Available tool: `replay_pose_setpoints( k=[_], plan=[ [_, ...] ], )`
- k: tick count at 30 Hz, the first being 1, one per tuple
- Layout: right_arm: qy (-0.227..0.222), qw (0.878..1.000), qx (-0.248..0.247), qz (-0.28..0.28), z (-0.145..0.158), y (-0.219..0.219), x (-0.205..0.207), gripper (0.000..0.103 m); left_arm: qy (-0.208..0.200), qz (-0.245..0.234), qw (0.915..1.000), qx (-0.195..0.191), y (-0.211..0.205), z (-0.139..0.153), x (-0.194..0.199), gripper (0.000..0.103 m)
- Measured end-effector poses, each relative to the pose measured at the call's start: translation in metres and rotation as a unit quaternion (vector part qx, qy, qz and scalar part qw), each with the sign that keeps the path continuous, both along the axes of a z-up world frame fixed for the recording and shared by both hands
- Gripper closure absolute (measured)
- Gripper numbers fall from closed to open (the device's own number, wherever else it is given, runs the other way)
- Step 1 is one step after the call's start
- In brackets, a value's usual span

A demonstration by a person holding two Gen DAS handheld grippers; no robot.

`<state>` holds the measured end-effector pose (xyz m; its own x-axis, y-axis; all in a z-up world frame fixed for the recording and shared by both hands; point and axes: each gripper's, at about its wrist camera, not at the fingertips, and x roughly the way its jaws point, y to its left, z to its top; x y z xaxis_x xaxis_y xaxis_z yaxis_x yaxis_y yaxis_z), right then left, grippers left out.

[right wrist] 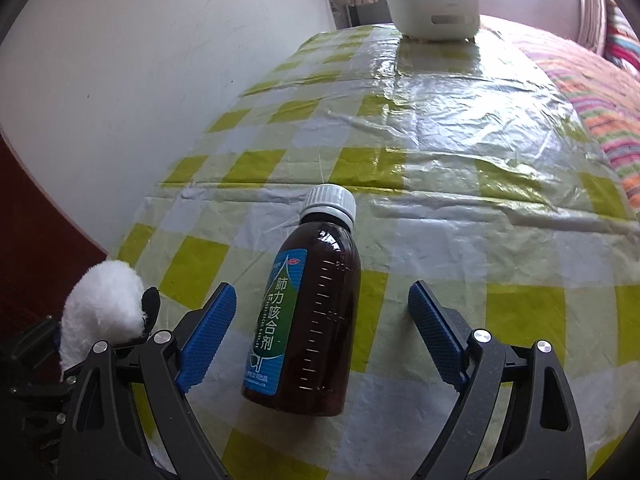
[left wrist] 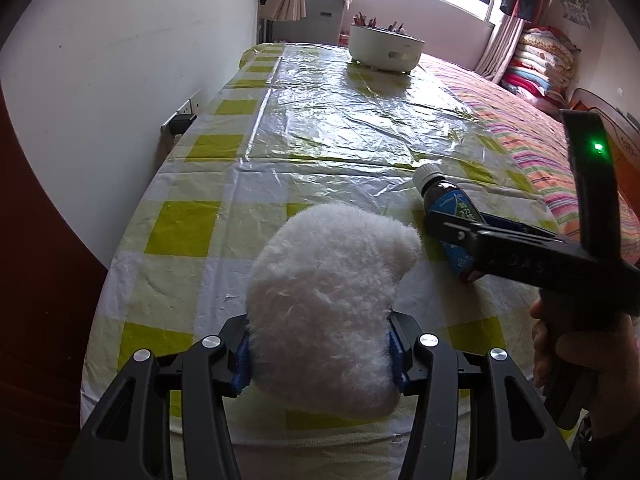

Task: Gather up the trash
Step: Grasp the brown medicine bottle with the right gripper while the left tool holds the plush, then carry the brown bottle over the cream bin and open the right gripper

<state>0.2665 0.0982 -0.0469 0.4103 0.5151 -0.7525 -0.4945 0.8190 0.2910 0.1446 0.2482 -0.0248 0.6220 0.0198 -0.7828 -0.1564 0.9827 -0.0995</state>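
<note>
A brown medicine bottle (right wrist: 308, 316) with a white cap and a blue-green label lies on the checked tablecloth (right wrist: 440, 160), between the blue pads (right wrist: 208, 336) of my open right gripper (right wrist: 320, 320), which do not touch it. The bottle (left wrist: 450, 208) and the right gripper (left wrist: 472, 240) also show in the left wrist view. My left gripper (left wrist: 320, 356) is shut on a white plush toy (left wrist: 328, 300) just above the tablecloth (left wrist: 320, 120). The toy (right wrist: 104, 312) shows at the left of the right wrist view, with a black patch.
A white bin (left wrist: 386, 46) with items inside stands at the table's far end; it also shows in the right wrist view (right wrist: 434, 14). A white wall (left wrist: 140, 60) runs along the left. A striped bedspread (left wrist: 540, 152) lies to the right.
</note>
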Motion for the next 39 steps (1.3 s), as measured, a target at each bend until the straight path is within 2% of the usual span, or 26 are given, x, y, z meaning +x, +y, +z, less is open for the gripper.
replay_pose_setpoints(
  k=[2,4,6,10,18,28,39],
  plan=[
    [-0.005,1.0,-0.007,0.003,0.002,0.001,0.003,0.026,0.0,-0.003,1.0,0.002,-0.002,0.0,0.001,0.053],
    [-0.012,1.0,-0.02,0.003,0.003,0.0,0.004,0.045,0.001,-0.008,1.0,0.006,-0.005,-0.001,0.001,0.053],
    [-0.016,1.0,-0.025,0.009,0.003,-0.002,0.005,0.059,0.002,-0.008,0.9999,0.008,-0.007,-0.001,0.001,0.053],
    [-0.022,0.999,-0.03,0.014,0.004,-0.006,0.0,0.06,0.002,-0.009,0.9999,0.007,-0.009,0.0,0.002,0.053],
    [-0.011,1.0,0.008,0.002,0.002,-0.034,-0.018,0.061,-0.004,-0.022,0.9997,0.004,-0.02,0.005,0.004,0.053],
    [-0.022,0.999,0.029,-0.031,0.012,-0.093,-0.058,0.061,-0.012,-0.053,0.9985,-0.001,-0.051,0.013,0.006,0.053],
    [-0.041,0.992,0.09,-0.074,0.037,-0.16,-0.087,0.061,-0.012,-0.098,0.9951,0.006,-0.1,0.015,0.012,0.053]
  ],
)
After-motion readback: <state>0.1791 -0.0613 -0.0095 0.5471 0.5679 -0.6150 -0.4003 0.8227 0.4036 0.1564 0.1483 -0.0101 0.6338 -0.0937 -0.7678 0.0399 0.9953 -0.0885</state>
